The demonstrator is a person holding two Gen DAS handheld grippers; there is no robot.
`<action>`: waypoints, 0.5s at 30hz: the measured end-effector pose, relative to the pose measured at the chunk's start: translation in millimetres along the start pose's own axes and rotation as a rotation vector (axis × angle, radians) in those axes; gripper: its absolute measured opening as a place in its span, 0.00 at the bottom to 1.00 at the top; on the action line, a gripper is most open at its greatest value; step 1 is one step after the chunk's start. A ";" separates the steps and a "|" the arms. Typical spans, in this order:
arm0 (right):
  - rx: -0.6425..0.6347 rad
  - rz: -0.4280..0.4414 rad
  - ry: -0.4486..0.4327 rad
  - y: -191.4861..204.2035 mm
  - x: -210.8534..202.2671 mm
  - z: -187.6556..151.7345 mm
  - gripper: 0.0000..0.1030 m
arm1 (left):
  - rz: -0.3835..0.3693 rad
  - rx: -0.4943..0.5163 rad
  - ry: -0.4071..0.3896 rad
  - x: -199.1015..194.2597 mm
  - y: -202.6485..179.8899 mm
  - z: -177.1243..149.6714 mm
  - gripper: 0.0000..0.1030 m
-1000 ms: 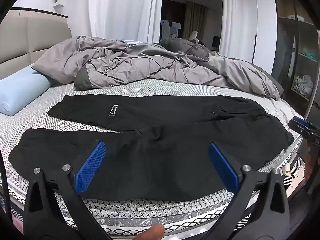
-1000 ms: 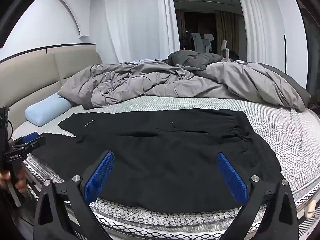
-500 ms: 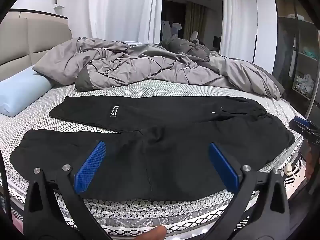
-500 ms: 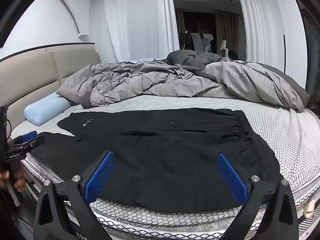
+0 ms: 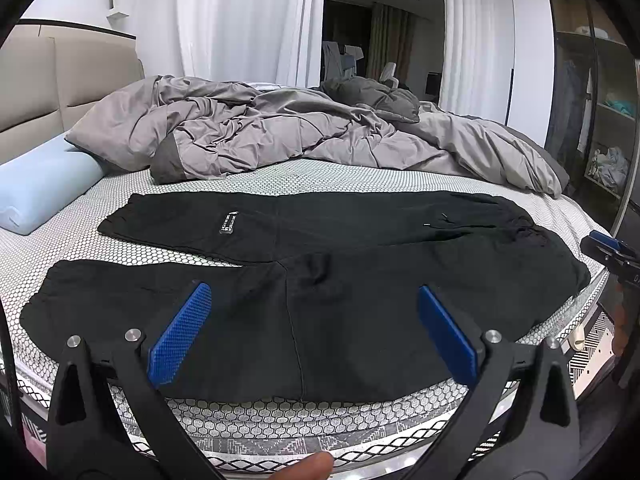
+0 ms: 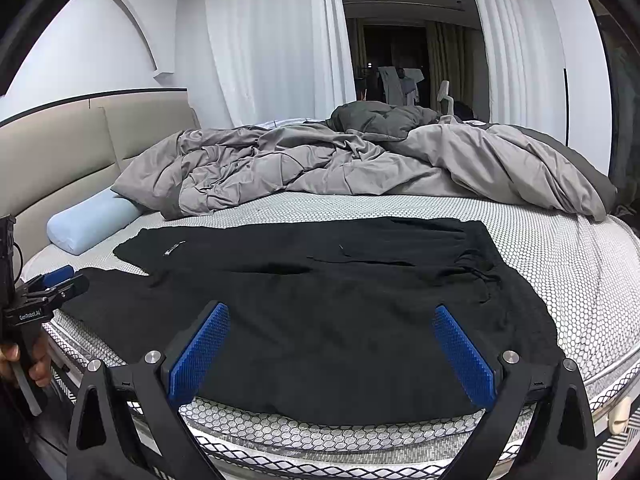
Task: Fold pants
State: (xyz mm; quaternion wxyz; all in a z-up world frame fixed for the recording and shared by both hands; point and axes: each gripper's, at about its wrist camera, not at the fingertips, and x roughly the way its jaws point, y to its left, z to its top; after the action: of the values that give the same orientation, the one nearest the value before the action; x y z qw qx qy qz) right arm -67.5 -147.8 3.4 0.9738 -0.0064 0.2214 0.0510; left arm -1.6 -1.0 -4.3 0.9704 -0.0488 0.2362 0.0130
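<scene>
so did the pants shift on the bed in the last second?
No. The pants lie the same against the blue pillow and grey duvet; only tiny camera drift.

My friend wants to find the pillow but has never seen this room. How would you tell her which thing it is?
Start at the big bed with the honeycomb-patterned cover. Go to the headboard end, beside the rumpled grey duvet. The pillow lies there: smooth, pale blue and roll-shaped, unlike the wrinkled grey bedding and the flat black pants.

Both views shifted slightly: the pants (image 5: 320, 280) sit marginally higher in the left wrist view and marginally lower and leftward in the right wrist view (image 6: 320, 312). Nothing else moved.
</scene>
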 end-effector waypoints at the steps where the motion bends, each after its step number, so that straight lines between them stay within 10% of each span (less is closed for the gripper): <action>1: 0.001 -0.001 -0.001 -0.5 -0.6 0.0 1.00 | 0.000 0.000 0.000 -0.1 -0.1 -0.1 0.99; 15: 0.003 0.000 -0.001 -2.8 -2.4 0.9 1.00 | 0.002 0.002 0.000 -0.1 -0.6 -0.5 0.99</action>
State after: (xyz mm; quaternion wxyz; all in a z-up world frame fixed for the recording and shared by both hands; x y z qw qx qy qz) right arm -69.0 -150.7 5.2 0.9740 -0.0048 0.2210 0.0504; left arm -1.9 -1.6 -4.7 0.9704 -0.0475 0.2364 0.0136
